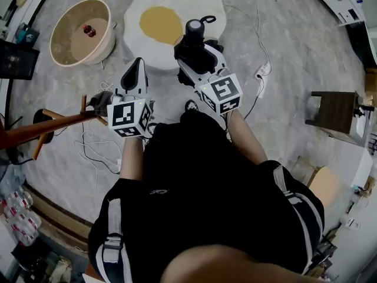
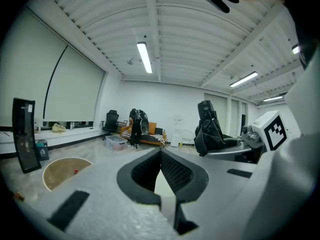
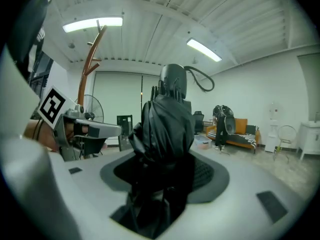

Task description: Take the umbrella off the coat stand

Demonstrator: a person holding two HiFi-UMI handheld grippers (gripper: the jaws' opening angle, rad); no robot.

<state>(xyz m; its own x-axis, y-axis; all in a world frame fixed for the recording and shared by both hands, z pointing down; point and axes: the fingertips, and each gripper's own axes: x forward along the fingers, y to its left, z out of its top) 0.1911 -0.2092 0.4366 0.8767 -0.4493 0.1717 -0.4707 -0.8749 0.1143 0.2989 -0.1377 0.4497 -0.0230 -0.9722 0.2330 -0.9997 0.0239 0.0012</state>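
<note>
A folded black umbrella (image 1: 194, 40) stands upright between the jaws of my right gripper (image 1: 191, 61), which is shut on its lower part. In the right gripper view the umbrella (image 3: 167, 124) fills the middle, with its strap loop at the top, and the right gripper (image 3: 167, 176) clamps its folds. In the head view my left gripper (image 1: 135, 75) is held beside it, to the left, with nothing in it. Its pads (image 2: 172, 171) meet at their tips in the left gripper view, where the umbrella (image 2: 207, 129) shows at the right. The wooden coat stand (image 1: 53, 122) is at the left, apart from the umbrella.
A fried-egg rug (image 1: 171, 22) and a round beige tub (image 1: 82, 31) lie on the floor ahead. A power strip (image 1: 262, 71) with cables lies to the right, near a dark stool (image 1: 333, 111). A person (image 2: 136, 126) stands by an orange sofa far off.
</note>
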